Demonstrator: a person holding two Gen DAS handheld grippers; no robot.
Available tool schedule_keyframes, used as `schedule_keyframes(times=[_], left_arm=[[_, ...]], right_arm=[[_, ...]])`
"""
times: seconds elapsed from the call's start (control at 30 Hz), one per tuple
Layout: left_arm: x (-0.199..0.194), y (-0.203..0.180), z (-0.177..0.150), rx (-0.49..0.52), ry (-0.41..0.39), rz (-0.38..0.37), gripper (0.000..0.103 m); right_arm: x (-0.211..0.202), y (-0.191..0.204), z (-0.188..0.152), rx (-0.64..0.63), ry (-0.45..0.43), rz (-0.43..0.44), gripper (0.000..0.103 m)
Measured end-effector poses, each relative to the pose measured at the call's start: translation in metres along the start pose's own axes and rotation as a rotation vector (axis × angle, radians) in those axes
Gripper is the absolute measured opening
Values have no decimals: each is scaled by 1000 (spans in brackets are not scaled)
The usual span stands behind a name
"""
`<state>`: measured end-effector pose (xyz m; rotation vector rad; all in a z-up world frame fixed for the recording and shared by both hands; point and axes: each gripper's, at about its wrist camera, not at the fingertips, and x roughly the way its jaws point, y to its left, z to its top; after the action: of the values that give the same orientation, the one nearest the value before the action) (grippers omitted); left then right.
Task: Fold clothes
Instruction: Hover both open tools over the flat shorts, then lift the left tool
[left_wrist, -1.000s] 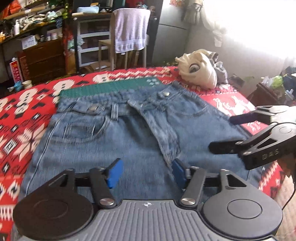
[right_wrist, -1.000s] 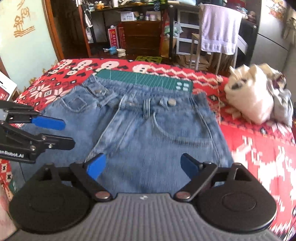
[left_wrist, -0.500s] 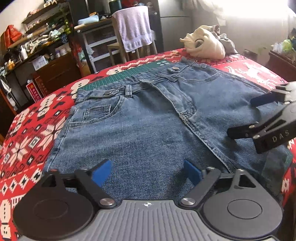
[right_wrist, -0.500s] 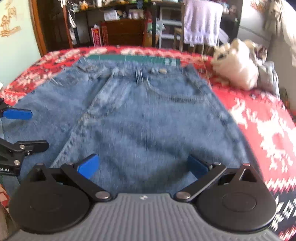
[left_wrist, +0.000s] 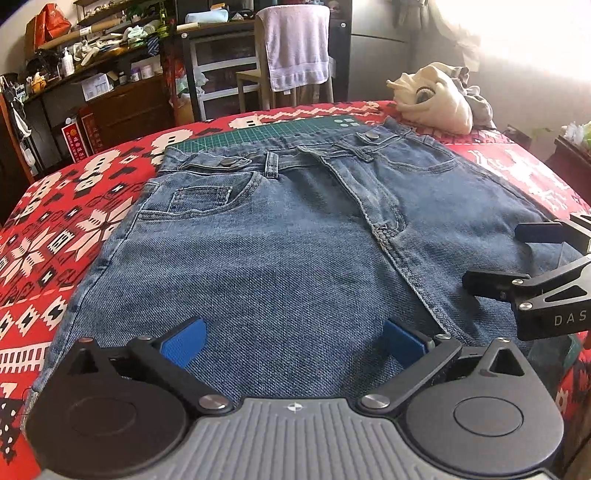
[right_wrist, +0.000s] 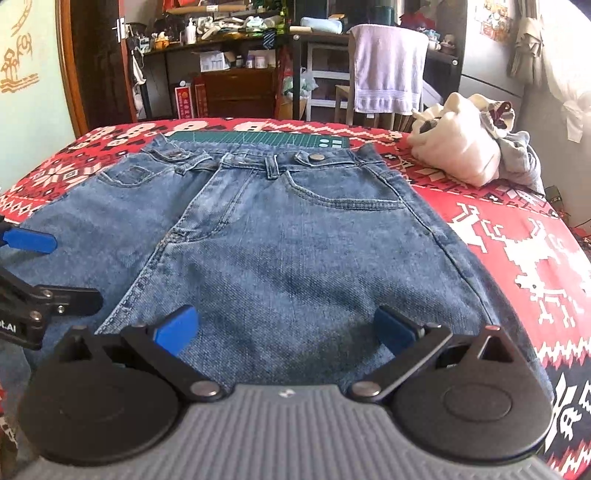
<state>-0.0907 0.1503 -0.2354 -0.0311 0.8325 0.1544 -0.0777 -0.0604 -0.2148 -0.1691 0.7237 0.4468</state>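
One pair of blue jeans (left_wrist: 280, 236), spread flat on a red patterned blanket (left_wrist: 74, 221), waistband at the far side. One green cutting mat (left_wrist: 266, 134) peeking out from under the waistband. Two metal buttons on the waistband in the left wrist view.

Left gripper (left_wrist: 293, 338) low over the near part of the denim, jaws spread wide after just having been opening, blue pads apart with only flat cloth lying beneath the gap, nothing pinched. Right gripper (right_wrist: 284, 326) likewise low over the near part of the denim, jaws wide apart, nothing clamped. Each gripper visible from the side in the other's view: two black fingers entering from the right edge of the left view, one blue pad and one black finger from the left edge of the right view.

Left edge of the jeans bordered by a broad strip of bare blanket. Right edge also flanked by bare blanket. One heap of cream and grey clothes (right_wrist: 472, 147) at the far right corner, well apart from the jeans. Beyond the far edge: one chair (right_wrist: 384, 92) draped with one pale towel (right_wrist: 388, 66), plus cluttered shelves (left_wrist: 110, 44).
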Motion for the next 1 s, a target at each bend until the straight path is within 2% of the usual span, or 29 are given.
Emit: schedule_keyframes(times=[0.27,0.4,0.83,0.93,1.0], left_arm=[[2,-2,7,-16,36,16,103],[2,-6,2,-14,-9,31,103],[3,-6,0,-18,-63,19,103],[1,-5,-4,-23,-93,8,101],[-3,2,-5,-53,-113,-7,92]], right_arm=[[-1,3,-4,2,-14,-14,102],[-2,2,-5,8,-20,-9,103],[-1,2,-8,17,-40,-11,103],[-2,3,-9,24,-47,-18,102],[-2,3,-8,27,-45,-19,103]])
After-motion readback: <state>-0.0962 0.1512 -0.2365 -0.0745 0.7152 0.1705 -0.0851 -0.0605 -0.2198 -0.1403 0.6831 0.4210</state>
